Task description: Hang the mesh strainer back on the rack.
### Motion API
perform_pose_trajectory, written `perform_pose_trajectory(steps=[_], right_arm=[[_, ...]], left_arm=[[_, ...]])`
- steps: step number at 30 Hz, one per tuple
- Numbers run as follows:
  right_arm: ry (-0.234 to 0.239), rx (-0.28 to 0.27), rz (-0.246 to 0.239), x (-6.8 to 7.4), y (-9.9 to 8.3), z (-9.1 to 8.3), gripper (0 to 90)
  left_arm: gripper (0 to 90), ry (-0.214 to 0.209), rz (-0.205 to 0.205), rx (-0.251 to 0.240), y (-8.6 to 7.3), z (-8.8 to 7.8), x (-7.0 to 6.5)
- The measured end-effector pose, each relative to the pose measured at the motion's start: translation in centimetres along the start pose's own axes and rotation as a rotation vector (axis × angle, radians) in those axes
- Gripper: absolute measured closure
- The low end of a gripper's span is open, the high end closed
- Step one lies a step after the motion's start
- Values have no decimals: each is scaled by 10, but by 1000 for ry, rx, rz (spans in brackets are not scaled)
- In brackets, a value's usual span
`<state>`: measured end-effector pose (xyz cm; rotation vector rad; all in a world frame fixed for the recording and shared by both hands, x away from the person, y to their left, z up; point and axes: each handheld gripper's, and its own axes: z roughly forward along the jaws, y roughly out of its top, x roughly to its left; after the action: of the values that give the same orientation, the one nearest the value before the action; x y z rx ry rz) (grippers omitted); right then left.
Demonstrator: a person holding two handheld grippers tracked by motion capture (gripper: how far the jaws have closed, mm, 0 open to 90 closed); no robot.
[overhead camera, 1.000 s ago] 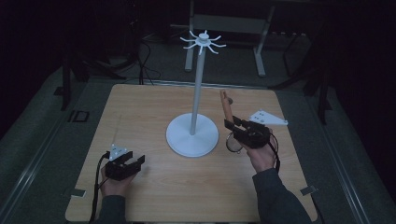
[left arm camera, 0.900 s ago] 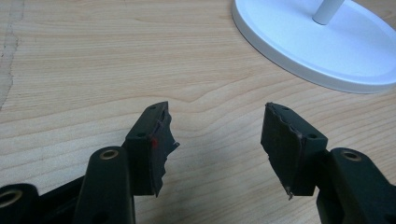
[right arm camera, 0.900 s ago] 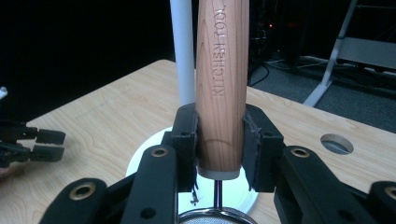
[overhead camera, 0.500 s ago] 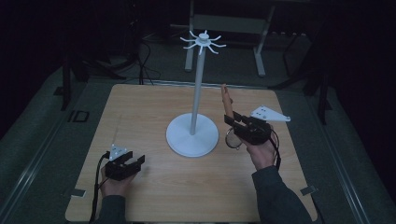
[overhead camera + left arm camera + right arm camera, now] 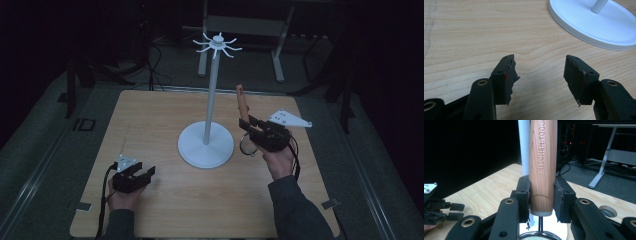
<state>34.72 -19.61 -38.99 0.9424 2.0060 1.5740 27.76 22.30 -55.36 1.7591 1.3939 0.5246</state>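
- Your right gripper (image 5: 248,126) has its jaws clamped on the wooden handle (image 5: 542,165) of a small strainer (image 5: 247,146), stamped "KITCHEN TOOL".
- The handle points up and the mesh ring hangs below the jaws, just right of the white stand (image 5: 206,145) at the table's (image 5: 150,115) middle.
- Your left gripper (image 5: 540,75) rests near the table's near-left corner, its jaws wide apart and holding nothing.

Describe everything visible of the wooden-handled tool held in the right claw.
The wooden-handled tool has a round, light-brown handle with visible grain, stamped KITCHEN TOOL along its length. A pale collar ends the handle; a thin metal stem leads down to a round metal-rimmed mesh head, apparently a small strainer. It stands nearly upright, handle up, beside the white stand's pole. The right claw clamps the handle's lower end.
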Motion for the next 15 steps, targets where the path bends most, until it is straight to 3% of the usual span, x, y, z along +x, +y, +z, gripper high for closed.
perform_pose_trajectory(steps=[15], right_arm=[[27, -28, 0, 5, 11, 2, 690]], left_arm=[[427, -1, 2, 6, 0, 0, 0]])
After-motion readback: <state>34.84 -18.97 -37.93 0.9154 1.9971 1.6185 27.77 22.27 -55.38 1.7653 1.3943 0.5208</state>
